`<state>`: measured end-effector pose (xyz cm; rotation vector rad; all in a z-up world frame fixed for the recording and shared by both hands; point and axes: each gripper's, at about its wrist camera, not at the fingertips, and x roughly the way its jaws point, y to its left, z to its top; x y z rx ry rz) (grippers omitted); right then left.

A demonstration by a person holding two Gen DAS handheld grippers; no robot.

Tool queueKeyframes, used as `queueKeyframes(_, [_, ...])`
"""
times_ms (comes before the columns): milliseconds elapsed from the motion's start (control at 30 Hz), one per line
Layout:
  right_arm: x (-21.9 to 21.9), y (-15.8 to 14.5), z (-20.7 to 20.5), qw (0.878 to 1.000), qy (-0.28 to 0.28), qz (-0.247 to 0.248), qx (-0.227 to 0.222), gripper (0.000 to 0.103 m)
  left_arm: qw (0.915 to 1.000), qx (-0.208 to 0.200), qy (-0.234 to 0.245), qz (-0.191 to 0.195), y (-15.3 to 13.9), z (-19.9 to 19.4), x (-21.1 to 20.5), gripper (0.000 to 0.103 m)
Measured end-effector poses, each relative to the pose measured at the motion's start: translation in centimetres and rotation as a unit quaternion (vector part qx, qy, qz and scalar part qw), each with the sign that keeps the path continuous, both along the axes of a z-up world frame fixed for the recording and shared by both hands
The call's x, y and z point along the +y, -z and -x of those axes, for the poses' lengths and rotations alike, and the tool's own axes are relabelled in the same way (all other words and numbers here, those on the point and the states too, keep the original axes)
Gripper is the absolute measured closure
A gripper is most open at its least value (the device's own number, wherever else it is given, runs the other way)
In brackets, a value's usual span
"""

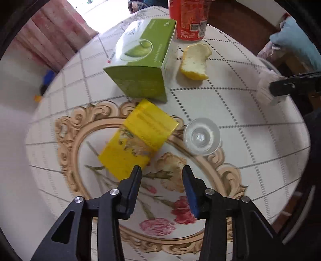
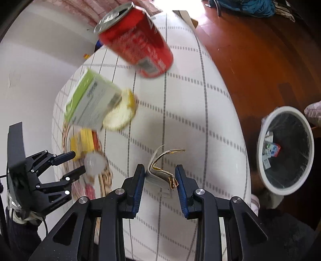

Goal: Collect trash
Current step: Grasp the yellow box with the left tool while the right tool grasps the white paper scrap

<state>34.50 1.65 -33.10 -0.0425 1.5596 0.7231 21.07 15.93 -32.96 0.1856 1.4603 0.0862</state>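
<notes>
My right gripper (image 2: 160, 177) is shut on a crumpled paper wrapper (image 2: 160, 172) and holds it above the table near its right edge. My left gripper (image 1: 161, 176) is open and empty, just in front of a yellow box (image 1: 138, 138); it also shows in the right wrist view (image 2: 77, 163). On the table lie a green tea box (image 1: 143, 58), a red cola can (image 1: 188, 20), a citrus peel (image 1: 195, 60) and a clear plastic cup (image 1: 201, 135). A white trash bin (image 2: 285, 148) with a black liner stands on the floor to the right.
The round table (image 2: 190, 100) has a white checked cloth with a floral print (image 1: 160, 200). The wooden floor (image 2: 250, 60) lies to the right. Blue cloth (image 2: 250, 6) lies at the far back. The bin holds some trash.
</notes>
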Motion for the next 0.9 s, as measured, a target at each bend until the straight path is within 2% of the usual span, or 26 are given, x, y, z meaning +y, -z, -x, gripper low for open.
queueKeyframes(167, [-0.2,0.7,-0.3,1.0,0.009,0.007,-0.001,0.07,0.9983,0.015,0.03,-0.047,1.0,-2.0,0.3,0.063])
queueKeyframes(233, [0.3,0.7,-0.9,1.0,0.012,0.014,-0.009,0.07,0.9978,0.031,0.041,-0.042,1.7,-2.8,1.6,0.055])
queueKeyframes(300, [0.9,0.6,-1.6,1.0,0.014,0.02,-0.012,0.07,0.9964,0.037,0.062,-0.044,2.2,-3.3,2.4,0.041])
queueKeyframes(367, [1.3,0.7,-1.9,0.999,0.015,0.025,-0.014,0.07,0.9953,0.044,0.078,-0.035,2.4,-4.3,2.8,0.035])
queueKeyframes(400, [1.5,0.7,-2.2,0.999,0.017,0.025,-0.014,0.07,0.9949,0.051,0.08,-0.032,2.6,-4.6,3.2,0.025])
queueKeyframes(467, [2.0,0.7,-2.7,1.0,0.019,0.023,-0.01,0.07,0.995,0.054,0.081,-0.02,2.9,-5.1,4.2,0.018])
queueKeyframes(567, [2.5,0.9,-3.0,1.0,0.019,0.022,-0.007,0.07,0.9961,0.056,0.067,0.011,2.5,-5.7,5.4,0.021])
queueKeyframes(667, [2.7,1.0,-3.0,1.0,0.02,0.019,-0.005,0.07,0.996,0.045,0.06,0.049,2.2,-5.3,6.0,0.04])
queueKeyframes(733, [2.7,1.1,-2.9,1.0,0.02,0.018,-0.003,0.07,0.9972,0.036,0.052,0.042,2.2,-4.5,5.7,0.04])
queueKeyframes(800, [2.8,1.0,-2.5,1.0,0.016,0.019,-0.003,0.07,0.9972,0.035,0.038,0.055,2.2,-3.9,5.8,0.041])
queueKeyframes(900, [2.3,0.8,-1.6,1.0,0.007,0.019,-0.001,0.07,0.9979,0.028,-0.02,0.054,1.9,-2.4,5.6,0.041])
